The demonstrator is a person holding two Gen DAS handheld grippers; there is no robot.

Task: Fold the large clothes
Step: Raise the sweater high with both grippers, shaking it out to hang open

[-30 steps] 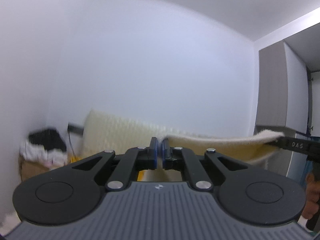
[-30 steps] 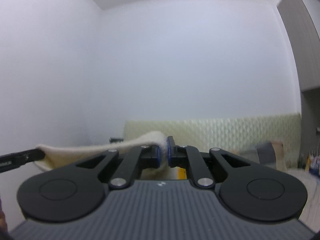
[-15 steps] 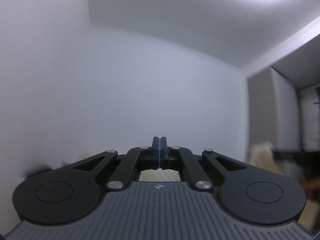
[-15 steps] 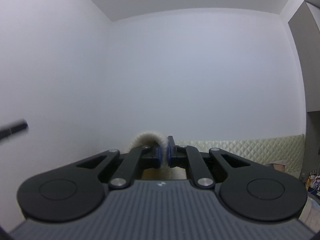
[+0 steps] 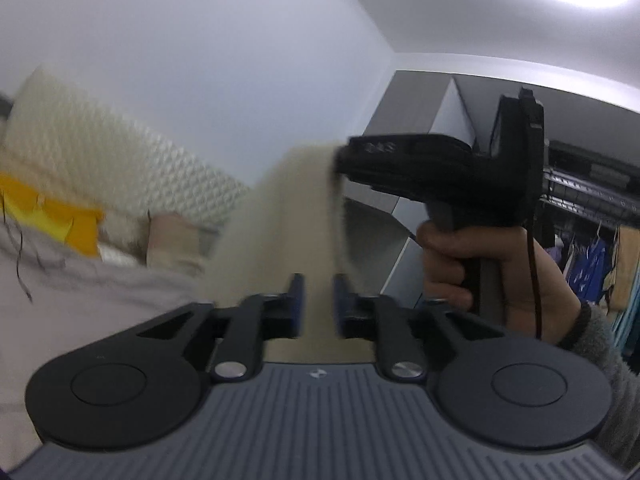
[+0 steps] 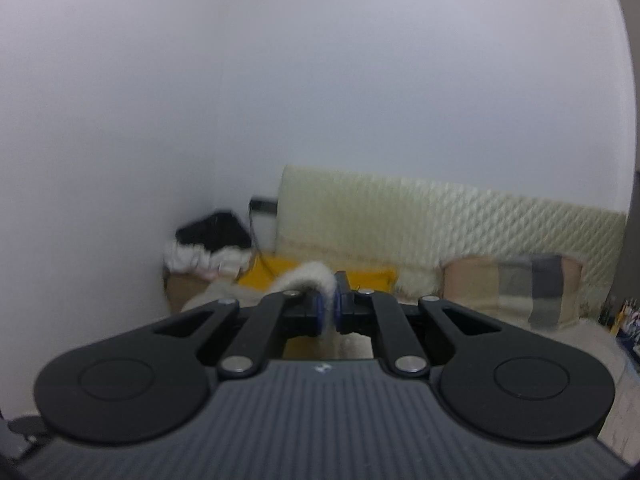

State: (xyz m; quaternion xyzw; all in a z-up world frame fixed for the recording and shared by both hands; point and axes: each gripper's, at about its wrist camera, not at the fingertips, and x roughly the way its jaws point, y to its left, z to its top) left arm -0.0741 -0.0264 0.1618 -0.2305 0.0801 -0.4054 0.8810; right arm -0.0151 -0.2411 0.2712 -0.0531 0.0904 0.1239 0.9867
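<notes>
**Fleece garment held aloft by the right claw, left claw open around it, fold not yet laid**

Left of the left claw [image 5: 318, 306], the grey bed sheet [image 5: 80, 304] lay rumpled, with a yellow cushion [image 5: 60, 216] and the quilted cream headboard [image 5: 120, 148] beyond it. The left claw's jaws had just been opening, and stood parted with the cream fleece garment [image 5: 288, 224] hanging in the gap; the blue pads [image 5: 298, 300] did not appear to press on it, though blur made contact hard to rule out. Up and to the right of that claw, the right claw [image 5: 340, 160] pinched the garment's top edge, a person's hand [image 5: 472, 264] wrapped round its grip, grey sleeve below. Further right stood a dark wardrobe with hanging clothes [image 5: 592, 256].

In the right wrist view, the right claw [image 6: 329, 308] was clamped on a thick roll of the fleece [image 6: 308, 280], which arched up and away to the left. Ahead of it lay the yellow cushion [image 6: 280, 276], the headboard [image 6: 440, 216] and a patchwork pillow [image 6: 516, 284]; to the far left, a box piled with cloth [image 6: 204, 256] sat in the corner.

As a judgement, the task looked early to middling: the garment hung in the air, its two held edges seemingly brought together, and nothing folded was seen on the bed. What remained was probably re-gripping, lowering it flat and creasing it.

For room, the bed left of and below the left claw looked open enough to lay the piece; the wardrobe close on the right and the cushions near the headboard bounded it.
</notes>
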